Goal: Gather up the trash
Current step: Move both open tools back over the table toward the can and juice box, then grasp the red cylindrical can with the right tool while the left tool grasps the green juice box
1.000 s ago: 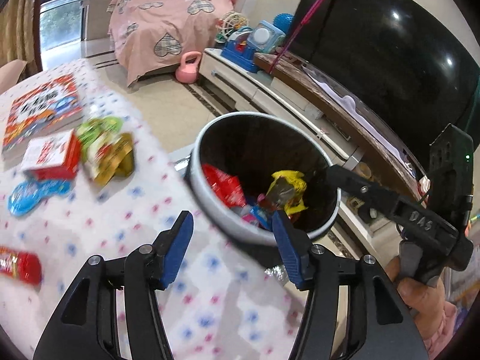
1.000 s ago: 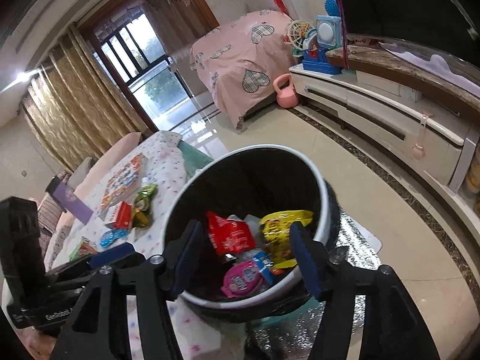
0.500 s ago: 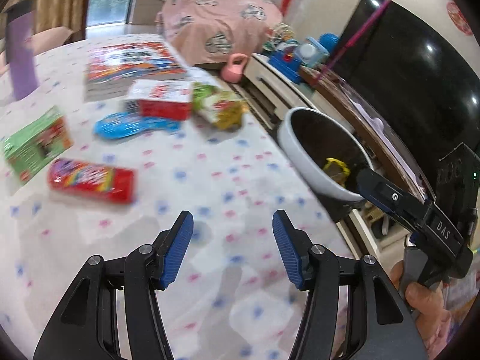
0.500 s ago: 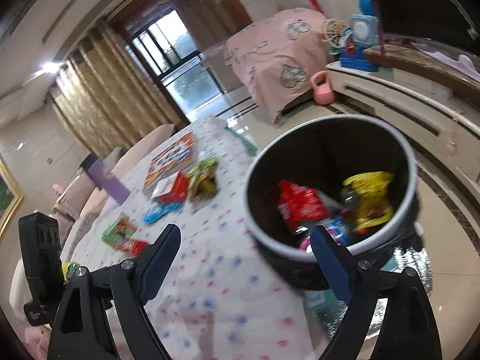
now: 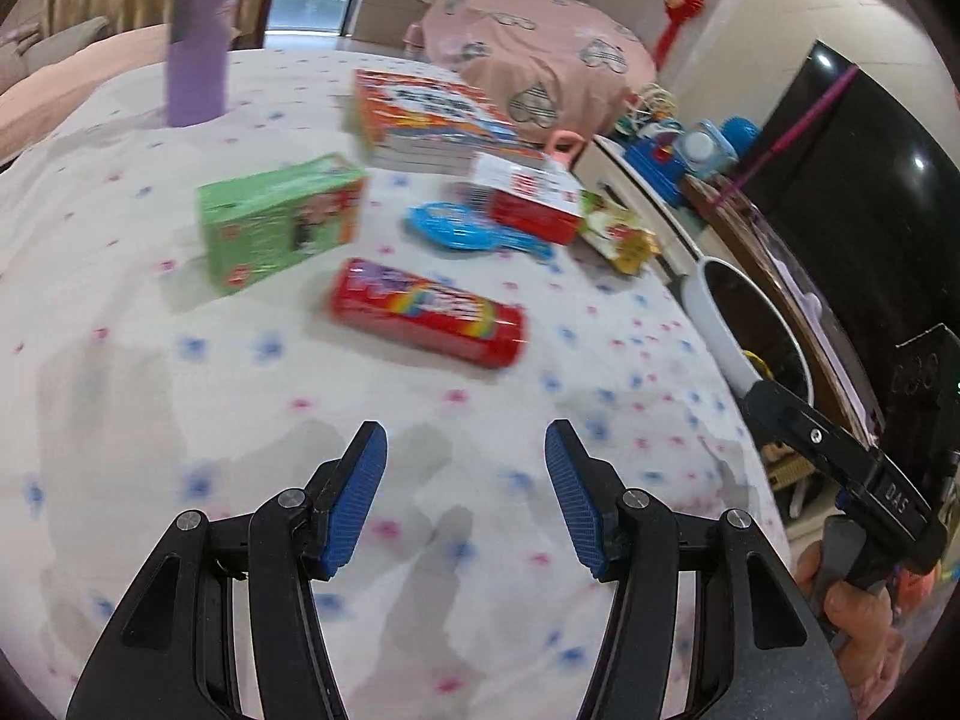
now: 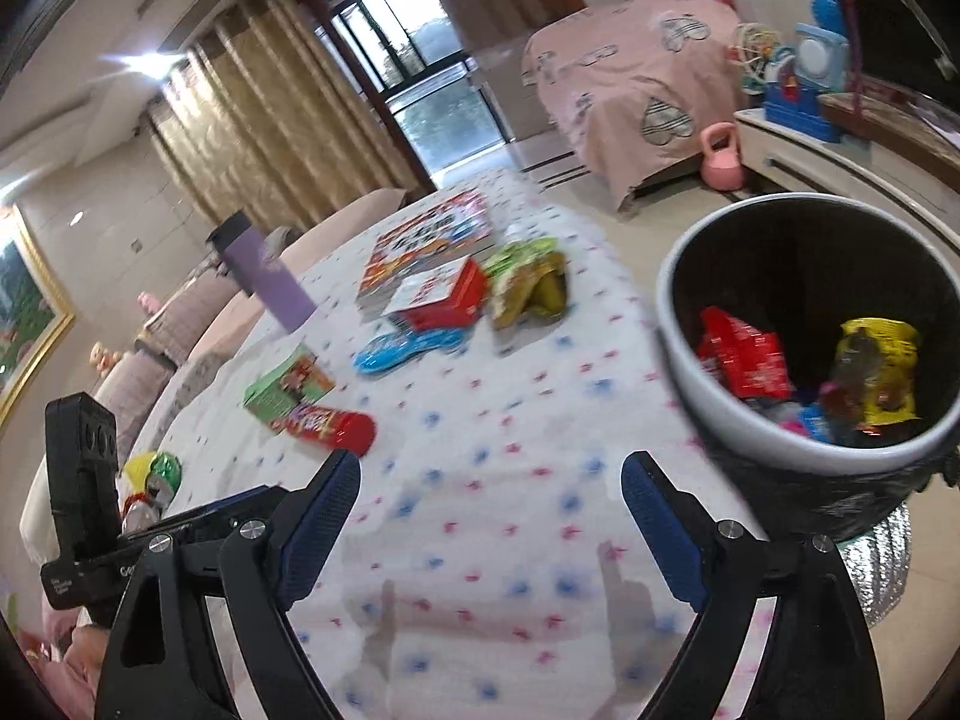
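- My left fingers (image 5: pixel 384 468): apart, grasping nothing, poised above the table (image 5: pixel 120 360).
- My right fingers (image 6: pixel 336 498): spread wide, empty.
- Red wrapper (image 5: pixel 429 312): nearest trash, ahead.
- Bin (image 6: pixel 678 330): at table edge, catching drops.

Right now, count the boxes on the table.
2: a green box near the red tube, and a red-and-white box beside the book. Others may be hidden.

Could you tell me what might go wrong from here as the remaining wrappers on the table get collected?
The trash bin stands right at the table edge, so a swinging hand-held gripper could knock it. The red snack tube lies close beside the green box, so a wide grab may catch both. Motion blur suggests fast movement, risking a missed grasp.
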{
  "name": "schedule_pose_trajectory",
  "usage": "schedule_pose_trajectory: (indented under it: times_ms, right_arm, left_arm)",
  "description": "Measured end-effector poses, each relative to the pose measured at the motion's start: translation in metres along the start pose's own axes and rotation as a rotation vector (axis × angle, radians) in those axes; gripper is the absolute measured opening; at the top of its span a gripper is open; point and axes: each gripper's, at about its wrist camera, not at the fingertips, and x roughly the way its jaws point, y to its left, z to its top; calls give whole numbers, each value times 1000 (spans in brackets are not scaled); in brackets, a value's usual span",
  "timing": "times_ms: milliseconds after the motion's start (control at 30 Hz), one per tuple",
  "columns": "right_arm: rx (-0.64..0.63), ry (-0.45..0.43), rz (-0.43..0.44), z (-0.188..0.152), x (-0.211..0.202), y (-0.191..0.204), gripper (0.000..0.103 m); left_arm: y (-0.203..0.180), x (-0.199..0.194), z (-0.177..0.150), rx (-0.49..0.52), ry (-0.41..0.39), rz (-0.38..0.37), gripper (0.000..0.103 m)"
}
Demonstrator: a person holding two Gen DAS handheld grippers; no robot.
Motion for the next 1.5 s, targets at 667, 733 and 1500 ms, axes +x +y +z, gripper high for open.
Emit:
schedule_pose_trajectory:
  times_ms: [667, 733, 1500]
  right_arm:
    - [-368, 189, 138, 2, 85, 104, 90]
    - [-412, 203, 152, 4, 96, 112, 90]
    - [-401, 299, 63, 6, 127, 97, 36]
  left_arm:
    - [87, 7, 47, -8, -11, 132, 63]
    - [90, 9, 53, 8, -15, 138, 65]
    - [61, 39, 69, 140, -10, 95, 37]
